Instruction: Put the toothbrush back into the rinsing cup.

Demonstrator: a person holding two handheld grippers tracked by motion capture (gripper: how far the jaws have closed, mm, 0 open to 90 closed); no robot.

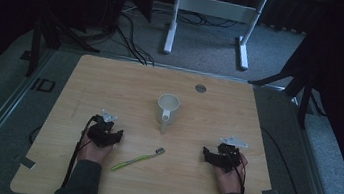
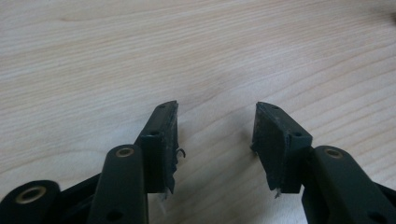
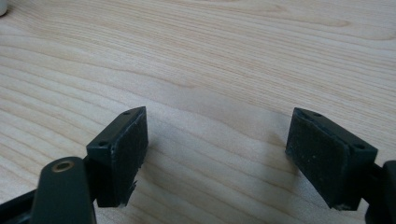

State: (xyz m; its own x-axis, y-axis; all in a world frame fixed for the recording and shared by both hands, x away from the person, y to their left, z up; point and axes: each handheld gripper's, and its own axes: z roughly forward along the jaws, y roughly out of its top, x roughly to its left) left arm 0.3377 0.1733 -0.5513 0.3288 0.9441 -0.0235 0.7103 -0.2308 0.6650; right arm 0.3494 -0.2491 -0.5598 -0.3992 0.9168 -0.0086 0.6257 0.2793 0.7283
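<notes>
The room is dark, with grey carpet, floor cables and a white desk frame [image 1: 211,11] beyond the light wooden counter [image 1: 112,79]. A white mug [image 1: 168,107] stands at counter centre. A green toothbrush [image 1: 137,159] lies between the left tongs [image 1: 115,137] and right tongs [image 1: 206,154], apart from both. Both tongs rest near the front edge, jaws spread, gripping nothing.

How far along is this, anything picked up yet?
Nothing looks done. The green toothbrush lies flat on the wooden table, apart from the white ceramic mug, which stands upright mid-table. Nothing is in hand: the left gripper and right gripper both have jaws open over bare wood, resting either side of the toothbrush. Likely left: the whole job, probably grasping the toothbrush and taking it to the mug.
</notes>
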